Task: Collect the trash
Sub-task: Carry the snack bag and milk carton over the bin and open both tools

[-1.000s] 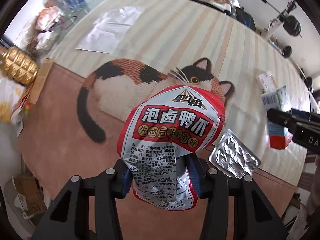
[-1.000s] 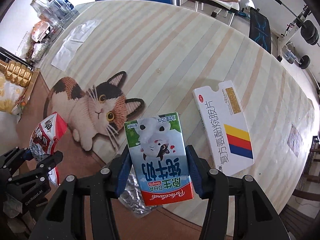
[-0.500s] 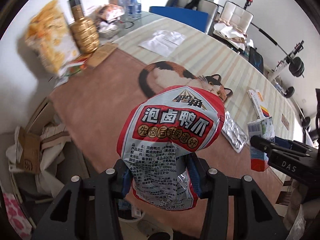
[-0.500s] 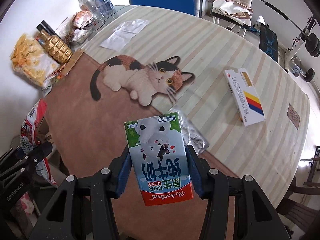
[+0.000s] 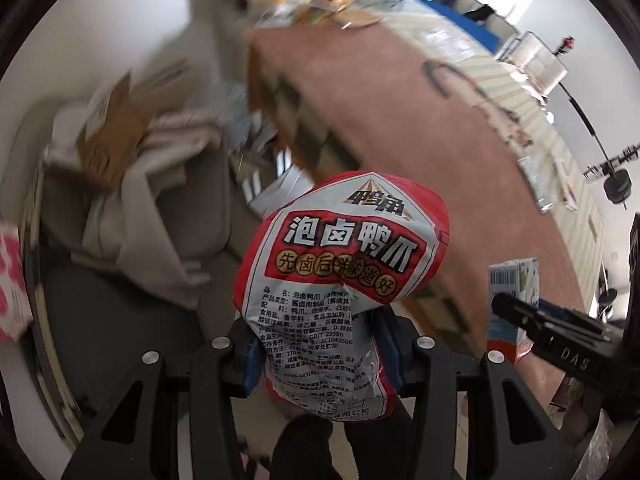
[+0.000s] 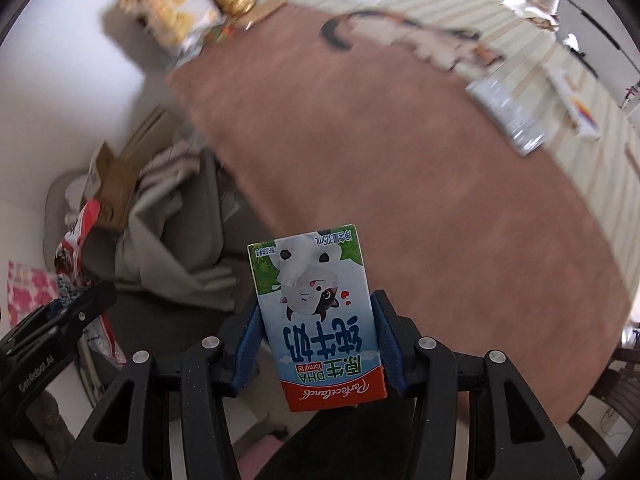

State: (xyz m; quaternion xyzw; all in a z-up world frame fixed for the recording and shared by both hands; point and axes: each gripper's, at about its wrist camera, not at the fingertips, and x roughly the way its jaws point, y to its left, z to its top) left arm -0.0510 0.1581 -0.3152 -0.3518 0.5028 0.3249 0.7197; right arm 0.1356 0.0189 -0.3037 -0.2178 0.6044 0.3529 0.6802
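Right now the left gripper (image 5: 316, 354) clamps a red snack bag (image 5: 344, 264) while the right gripper (image 6: 316, 346) grips a milk carton (image 6: 316, 316), both held off the table's (image 6: 420, 184) edge.

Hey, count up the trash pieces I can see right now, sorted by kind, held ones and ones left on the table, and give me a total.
Snack bags: 1, the red snack bag in the left gripper.
Milk cartons: 1, the milk carton in the right gripper.
Foil packs: 1, the foil pack on the table.
Medicine boxes: 1, the medicine box.
Total: 4
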